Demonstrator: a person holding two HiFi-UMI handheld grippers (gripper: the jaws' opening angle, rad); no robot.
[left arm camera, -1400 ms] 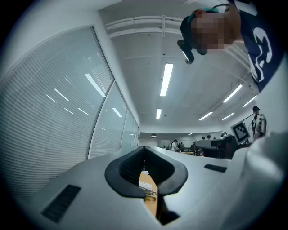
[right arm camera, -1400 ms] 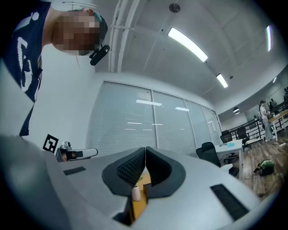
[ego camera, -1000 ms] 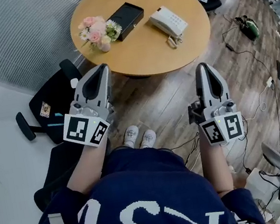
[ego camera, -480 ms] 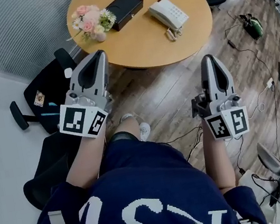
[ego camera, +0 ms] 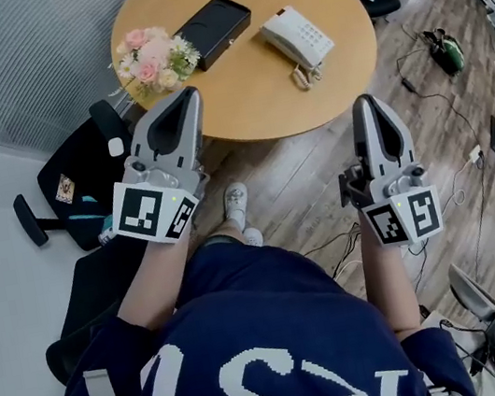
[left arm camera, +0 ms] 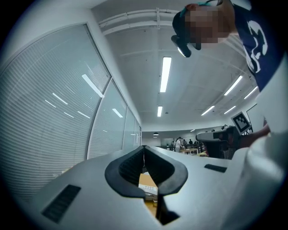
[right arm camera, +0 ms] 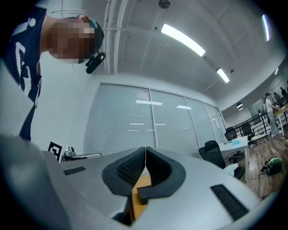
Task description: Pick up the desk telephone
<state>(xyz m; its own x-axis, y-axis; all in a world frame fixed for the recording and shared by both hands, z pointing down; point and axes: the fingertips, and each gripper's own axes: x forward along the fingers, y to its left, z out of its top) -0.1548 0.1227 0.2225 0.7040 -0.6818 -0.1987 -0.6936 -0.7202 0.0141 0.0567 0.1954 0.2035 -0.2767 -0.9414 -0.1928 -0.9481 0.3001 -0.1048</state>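
Person standing at the near side of a round wooden desk (ego camera: 254, 101), left claw (ego camera: 185, 95) pressed fully closed and empty, right claw (ego camera: 366, 102) likewise closed and empty, both pointing toward the desk, white desk telephone (ego camera: 297, 38) lying on the desk's right part, well apart from both claws, black box (ego camera: 214, 30) and pink flowers (ego camera: 150, 60) to its left

The person holds both bare forearms forward, side by side and well apart. The left gripper (ego camera: 182, 95) points ahead with its tips slightly raised. Its jaws are pressed together along their whole length, with nothing between them. The right gripper (ego camera: 366, 101) lies parallel to it, its jaws likewise closed and empty. Behind each pair of jaws, over the wrist, sits a marker cube (ego camera: 150, 211).
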